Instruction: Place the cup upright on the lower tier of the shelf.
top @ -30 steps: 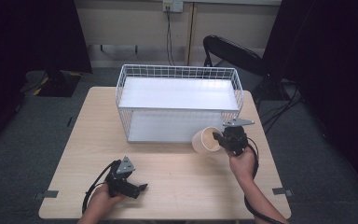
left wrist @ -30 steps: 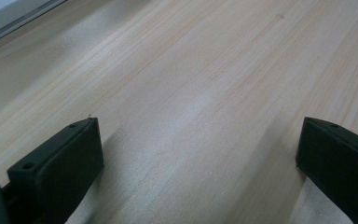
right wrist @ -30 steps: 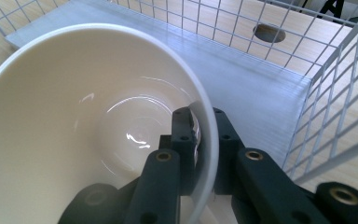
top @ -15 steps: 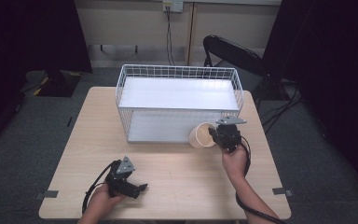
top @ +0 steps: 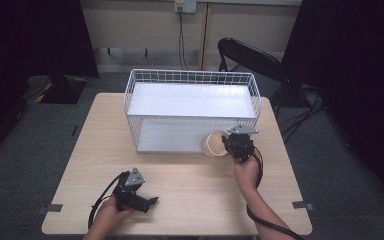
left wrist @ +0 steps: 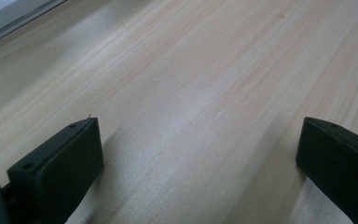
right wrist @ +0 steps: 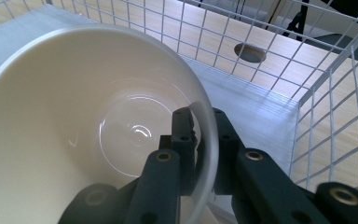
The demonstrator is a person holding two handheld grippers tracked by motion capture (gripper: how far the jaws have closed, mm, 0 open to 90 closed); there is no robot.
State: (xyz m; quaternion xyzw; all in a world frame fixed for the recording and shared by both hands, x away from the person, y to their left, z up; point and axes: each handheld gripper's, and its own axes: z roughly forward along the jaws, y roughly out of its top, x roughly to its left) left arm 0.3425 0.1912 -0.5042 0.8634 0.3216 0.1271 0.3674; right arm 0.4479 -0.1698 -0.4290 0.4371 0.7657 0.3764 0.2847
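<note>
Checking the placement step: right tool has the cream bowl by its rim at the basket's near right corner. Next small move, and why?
Probably lower the bowl onto the white basket floor, then open. The right tool is shut on the rim, one jaw inside and one outside, bowl tilted; the right gripper view shows wire walls around it. The left tool rests open on the table.

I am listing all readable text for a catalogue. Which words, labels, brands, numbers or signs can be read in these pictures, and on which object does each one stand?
None can be read: the cream round plastic bowl, the white wire basket, the light wooden table and both black tools show no text.
</note>
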